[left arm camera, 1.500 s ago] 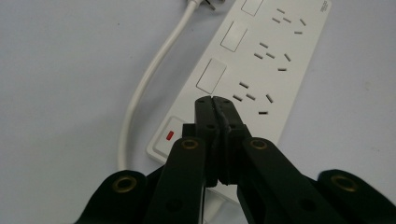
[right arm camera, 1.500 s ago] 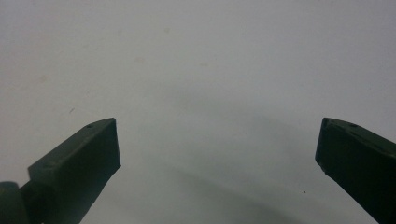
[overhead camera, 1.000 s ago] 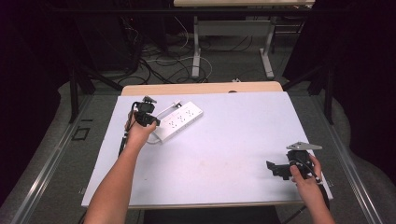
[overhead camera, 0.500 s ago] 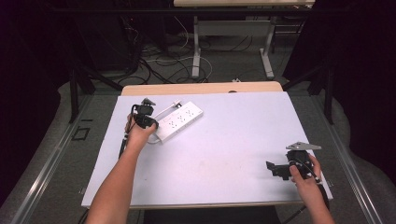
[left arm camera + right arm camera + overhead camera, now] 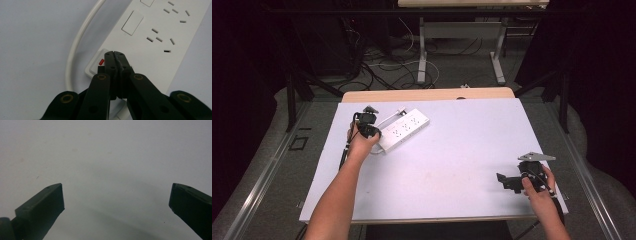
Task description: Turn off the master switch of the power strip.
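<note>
The left tool (image 5: 366, 125) stands at the near-left end of the power strip (image 5: 404, 129), which lies on the far-left part of the counter (image 5: 452, 150). In the left gripper view its jaws are closed together, with nothing between them, and the tips rest on the rocker switch (image 5: 98, 62) at the end of the strip; the white cable (image 5: 75, 47) curves away beside it. Judged from this, the switch press is in progress; whether it has toggled cannot be told. The right tool (image 5: 512, 181) rests well apart at the near-right corner, jaws spread wide, holding nothing.
</note>
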The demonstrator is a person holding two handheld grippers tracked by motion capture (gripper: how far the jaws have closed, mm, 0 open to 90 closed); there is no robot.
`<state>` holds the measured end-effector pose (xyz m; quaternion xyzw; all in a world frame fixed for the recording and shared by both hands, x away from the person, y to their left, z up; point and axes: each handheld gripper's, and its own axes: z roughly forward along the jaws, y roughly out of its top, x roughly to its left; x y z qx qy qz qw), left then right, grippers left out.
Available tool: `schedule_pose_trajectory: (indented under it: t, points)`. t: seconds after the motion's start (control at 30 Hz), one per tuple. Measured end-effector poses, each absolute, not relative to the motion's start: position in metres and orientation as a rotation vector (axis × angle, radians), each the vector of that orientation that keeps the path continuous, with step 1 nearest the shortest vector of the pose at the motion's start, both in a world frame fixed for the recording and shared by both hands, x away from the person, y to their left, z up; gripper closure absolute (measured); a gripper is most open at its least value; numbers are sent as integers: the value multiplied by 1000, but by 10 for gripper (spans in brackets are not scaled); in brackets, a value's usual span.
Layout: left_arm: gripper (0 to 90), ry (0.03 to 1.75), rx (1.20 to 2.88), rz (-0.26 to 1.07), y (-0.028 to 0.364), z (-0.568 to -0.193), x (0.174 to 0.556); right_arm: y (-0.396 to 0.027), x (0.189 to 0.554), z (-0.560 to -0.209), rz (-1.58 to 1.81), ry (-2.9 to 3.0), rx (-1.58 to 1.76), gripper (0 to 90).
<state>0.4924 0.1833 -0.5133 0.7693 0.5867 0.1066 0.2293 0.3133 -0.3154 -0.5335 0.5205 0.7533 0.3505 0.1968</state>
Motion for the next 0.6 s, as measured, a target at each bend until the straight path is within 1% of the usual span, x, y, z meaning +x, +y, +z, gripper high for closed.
schedule_pose_trajectory:
  t: [0.23, 0.27, 0.37, 0.43, 0.57, 0.6]
  points:
    - [900, 1601, 2057, 259, 188, -516, 490, -314, 313, -533, 984, 2115, 1455, 0]
    - [900, 1608, 2060, 265, 187, -516, 490, -314, 313, -533, 986, 2115, 1452, 0]
    - [900, 1623, 2093, 338, 185, -516, 488, -314, 313, -533, 983, 2109, 1450, 0]
    - [900, 1627, 2074, 346, 185, -517, 488, -314, 312, -533, 987, 2115, 1450, 0]
    - [900, 1637, 2058, 297, 190, -516, 489, -315, 312, -532, 986, 2112, 1453, 0]
    - [900, 1628, 2044, 305, 191, -514, 489, -315, 312, -532, 985, 2109, 1458, 0]
